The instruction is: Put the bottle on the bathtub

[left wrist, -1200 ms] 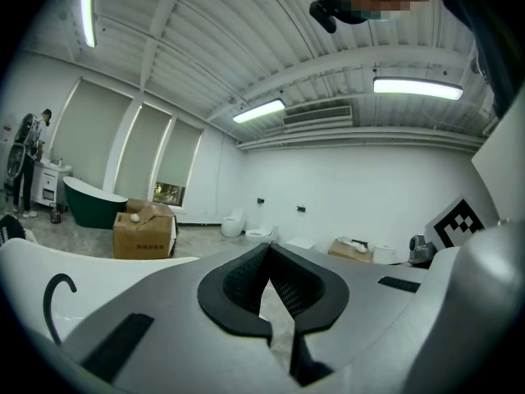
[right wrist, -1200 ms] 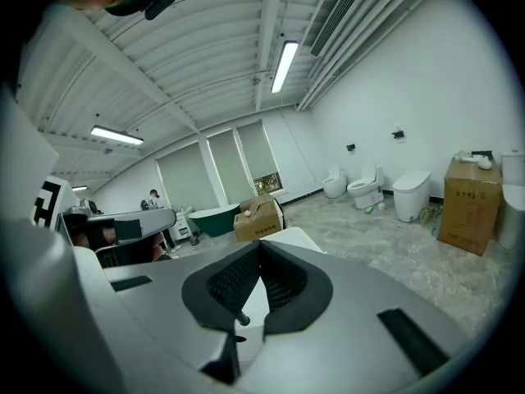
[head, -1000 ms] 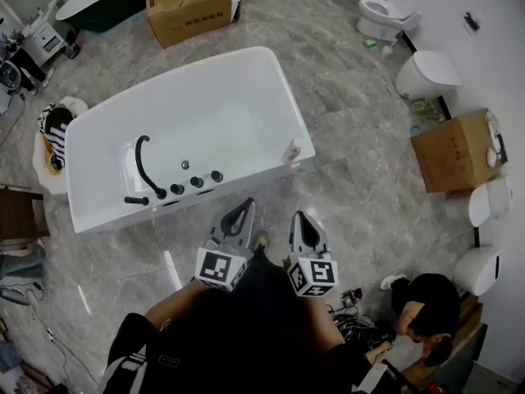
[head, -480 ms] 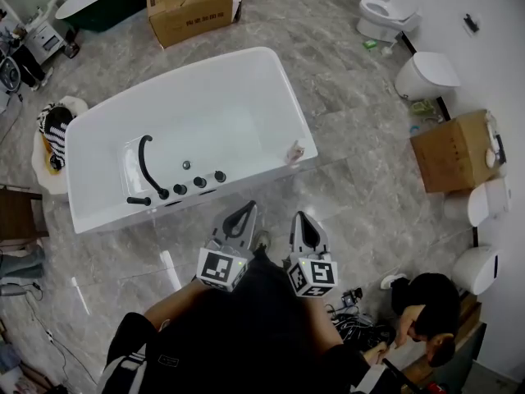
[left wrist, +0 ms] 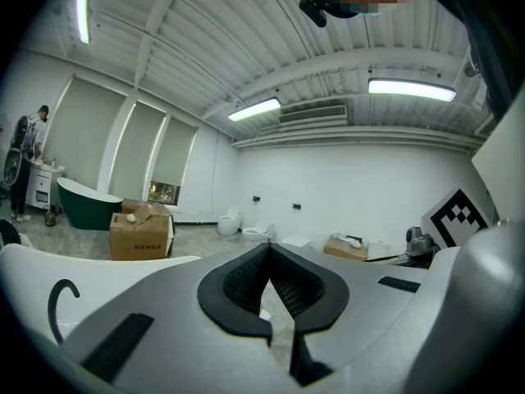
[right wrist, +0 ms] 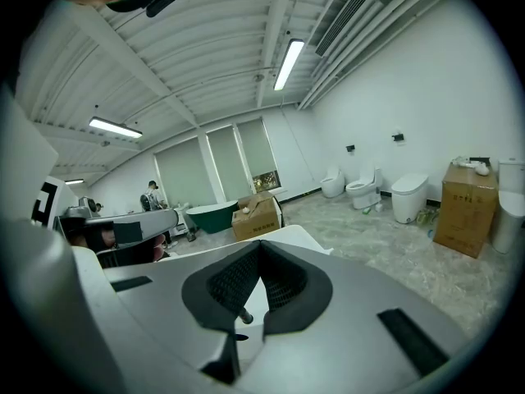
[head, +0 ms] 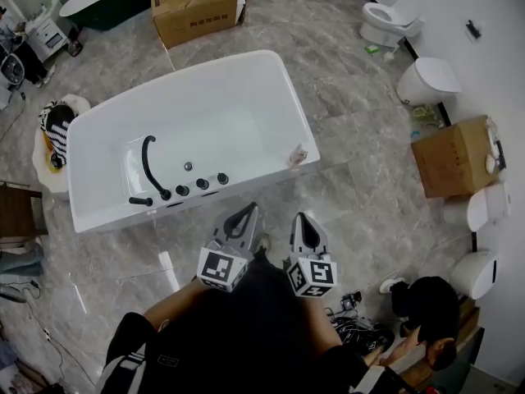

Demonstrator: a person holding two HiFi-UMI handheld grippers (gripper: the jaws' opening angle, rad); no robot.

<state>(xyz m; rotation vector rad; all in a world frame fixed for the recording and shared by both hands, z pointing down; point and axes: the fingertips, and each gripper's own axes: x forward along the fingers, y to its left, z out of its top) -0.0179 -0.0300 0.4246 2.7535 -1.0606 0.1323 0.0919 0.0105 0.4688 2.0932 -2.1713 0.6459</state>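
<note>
Only the framing is drifting, while left gripper (head: pixel 244 209) and right gripper (head: pixel 297 217) are hovering clenched, empty, at lower centre; the bottle (head: pixel 298 154) is standing on the bathtub (head: pixel 230 105) rim's right corner, straight above the nearer right gripper.

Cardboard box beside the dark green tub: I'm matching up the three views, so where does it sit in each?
Head view: cardboard box at the top edge, left of centre.
Left gripper view: box at the left, below mid-height.
Right gripper view: box near the centre.
Shared landmark: the dark green tub stands immediately left of it in all three.
</note>
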